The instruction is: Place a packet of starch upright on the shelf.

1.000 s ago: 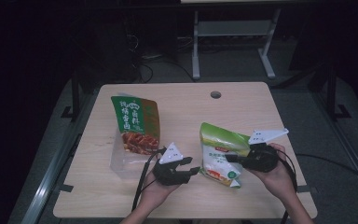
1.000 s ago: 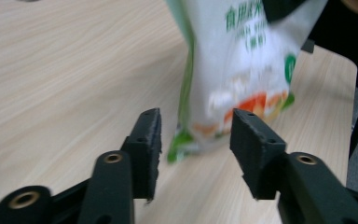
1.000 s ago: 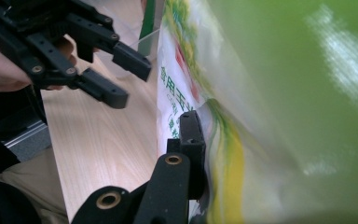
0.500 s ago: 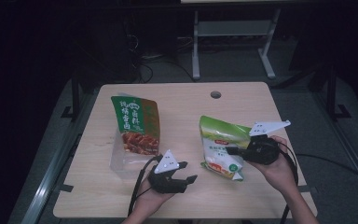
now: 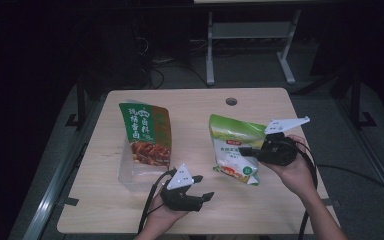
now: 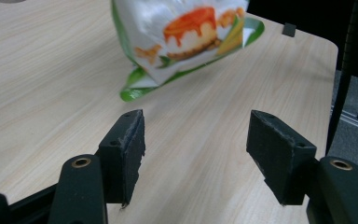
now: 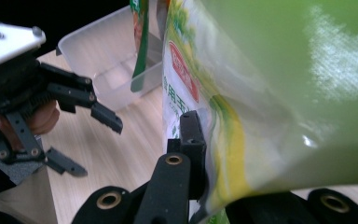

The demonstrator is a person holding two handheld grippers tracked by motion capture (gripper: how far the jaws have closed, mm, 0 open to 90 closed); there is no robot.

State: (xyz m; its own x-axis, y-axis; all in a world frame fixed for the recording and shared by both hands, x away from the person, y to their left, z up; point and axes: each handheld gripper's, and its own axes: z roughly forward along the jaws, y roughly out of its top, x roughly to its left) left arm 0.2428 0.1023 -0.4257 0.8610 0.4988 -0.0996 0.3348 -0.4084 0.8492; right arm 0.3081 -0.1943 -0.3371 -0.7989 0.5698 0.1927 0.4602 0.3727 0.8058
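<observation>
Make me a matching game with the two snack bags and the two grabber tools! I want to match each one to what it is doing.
Things:
1. green bag
2. red-and-green bag
3. left gripper
4. right gripper

States:
A. jaws open, nothing between them
B. leaning in the clear plastic tub
C. pinched and lifted at one side
D. jaws shut on a bag

Pairs: 1-C, 2-B, 3-A, 4-D

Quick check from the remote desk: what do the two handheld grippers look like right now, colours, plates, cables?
Both are black. The left gripper and right gripper each carry a pale three-cornered plate on top and trail a black cable. The jaws have brass-coloured pivot rivets and blocky black pads. No sleeves visible.
</observation>
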